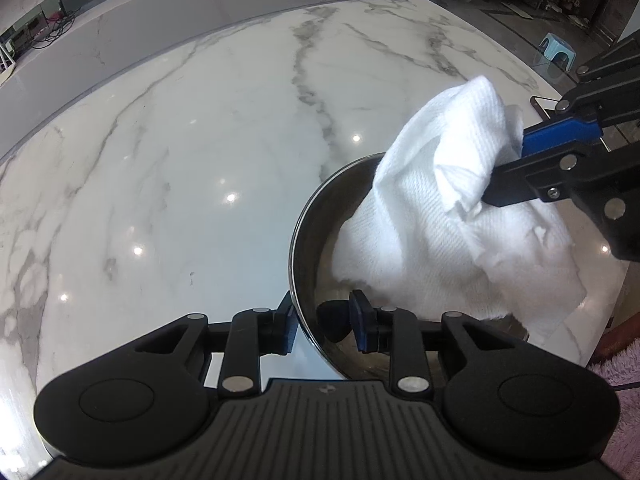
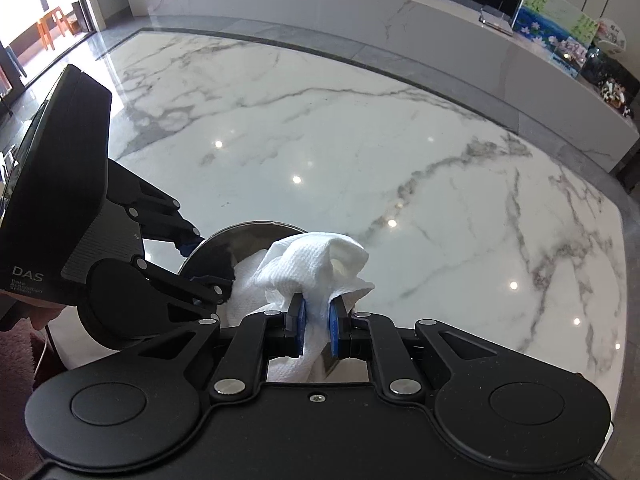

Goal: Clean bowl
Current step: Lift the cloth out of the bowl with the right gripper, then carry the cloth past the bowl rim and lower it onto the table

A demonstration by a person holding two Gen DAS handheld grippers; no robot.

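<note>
Right gripper (image 2: 316,330) pinching paper towel (image 1: 436,216), bowl (image 1: 316,216) upright, mouth up

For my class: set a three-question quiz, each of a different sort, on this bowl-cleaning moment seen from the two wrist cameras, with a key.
1. True or false: the right gripper is shut on the white paper towel.
2. Multiple choice: where do the fingers of the left gripper stand on the steel bowl?
A. both inside it
B. one inside the rim, one outside
C. both clear of it
3. Fill in: the bowl stands on a white ___ table with grey veins.

Key
1. True; its blue pads pinch a fold of the towel.
2. B; the rim runs between the fingers.
3. marble
</note>
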